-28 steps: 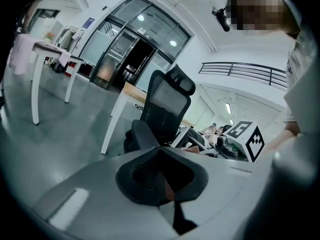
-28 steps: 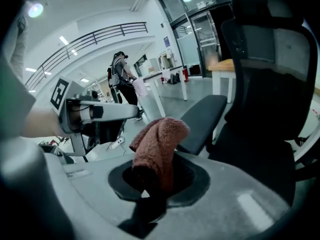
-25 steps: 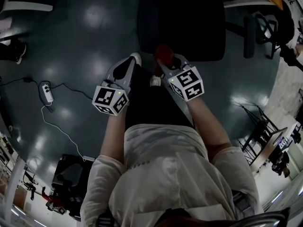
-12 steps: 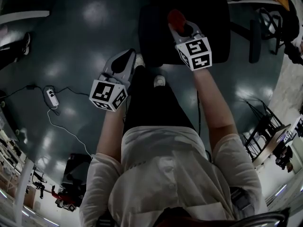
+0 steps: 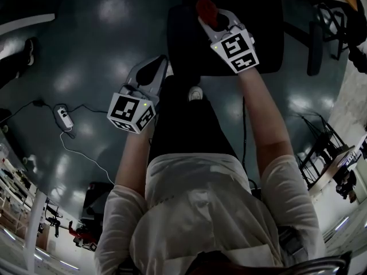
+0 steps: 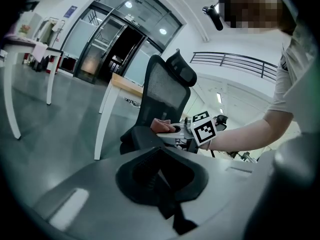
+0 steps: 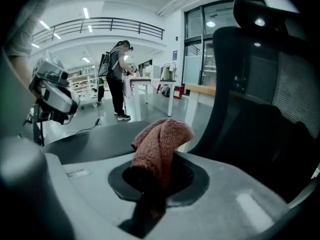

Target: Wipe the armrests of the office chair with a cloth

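The right gripper (image 7: 150,184) has its jaws closed tight on a reddish knitted cloth (image 7: 161,146). The cloth is pinched low down, and its bunched upper part stands up out of the jaws and folds over to one side. In the head view this gripper is held out at arm's length over the black office chair (image 5: 252,36), with the cloth showing as a red lump at its tip. Seen from the left gripper view, the cloth lies right at a dark padded armrest (image 6: 142,136) on the near side of the chair, below the mesh back and headrest. Whether it presses on the pad or sits just above it cannot be told. The left gripper (image 6: 167,194) has its jaws drawn together with nothing between them. It is held lower and nearer the person's body, pointing towards the chair but well apart from it, and it touches nothing. The person's forearms run down from both grippers to a pale short-sleeved top. On the glossy dark floor (image 5: 86,56) to the person's left lie a power strip (image 5: 62,118) and its cable. In the right gripper view, another person (image 7: 117,79) stands far back in the bright hall beside a white table (image 7: 160,86).
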The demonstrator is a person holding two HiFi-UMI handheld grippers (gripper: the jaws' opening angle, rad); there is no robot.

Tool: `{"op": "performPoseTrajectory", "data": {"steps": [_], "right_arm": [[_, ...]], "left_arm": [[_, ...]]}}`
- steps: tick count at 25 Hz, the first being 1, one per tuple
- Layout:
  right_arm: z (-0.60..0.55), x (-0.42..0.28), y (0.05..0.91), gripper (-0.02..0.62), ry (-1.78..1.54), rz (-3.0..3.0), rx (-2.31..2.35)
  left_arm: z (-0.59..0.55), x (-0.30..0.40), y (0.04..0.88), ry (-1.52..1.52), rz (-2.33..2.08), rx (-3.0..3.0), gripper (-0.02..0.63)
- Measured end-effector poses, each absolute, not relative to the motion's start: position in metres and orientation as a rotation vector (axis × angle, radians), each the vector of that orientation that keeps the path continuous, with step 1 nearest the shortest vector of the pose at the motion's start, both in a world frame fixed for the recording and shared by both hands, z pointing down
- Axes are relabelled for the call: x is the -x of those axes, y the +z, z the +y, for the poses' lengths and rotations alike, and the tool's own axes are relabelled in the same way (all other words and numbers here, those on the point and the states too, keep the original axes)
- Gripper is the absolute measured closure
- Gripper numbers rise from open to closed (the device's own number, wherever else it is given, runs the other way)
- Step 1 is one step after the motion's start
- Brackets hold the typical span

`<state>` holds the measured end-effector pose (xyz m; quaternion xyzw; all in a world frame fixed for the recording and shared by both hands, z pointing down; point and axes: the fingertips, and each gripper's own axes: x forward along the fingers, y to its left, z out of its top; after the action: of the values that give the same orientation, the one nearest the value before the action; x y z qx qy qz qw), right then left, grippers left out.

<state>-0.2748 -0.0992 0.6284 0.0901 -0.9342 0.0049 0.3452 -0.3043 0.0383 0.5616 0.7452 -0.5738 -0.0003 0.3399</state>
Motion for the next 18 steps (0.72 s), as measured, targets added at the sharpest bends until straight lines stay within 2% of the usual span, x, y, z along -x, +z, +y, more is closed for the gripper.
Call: {"op": "performPoseTrajectory", "data": {"steps": [18], "right_arm": [[0.015,0.207,0.631,0.545,0.033,-2.409,0.031]], "left_arm": [[0.088,0.246,0.552,-0.068,-1.571,-1.865,0.589]]}}
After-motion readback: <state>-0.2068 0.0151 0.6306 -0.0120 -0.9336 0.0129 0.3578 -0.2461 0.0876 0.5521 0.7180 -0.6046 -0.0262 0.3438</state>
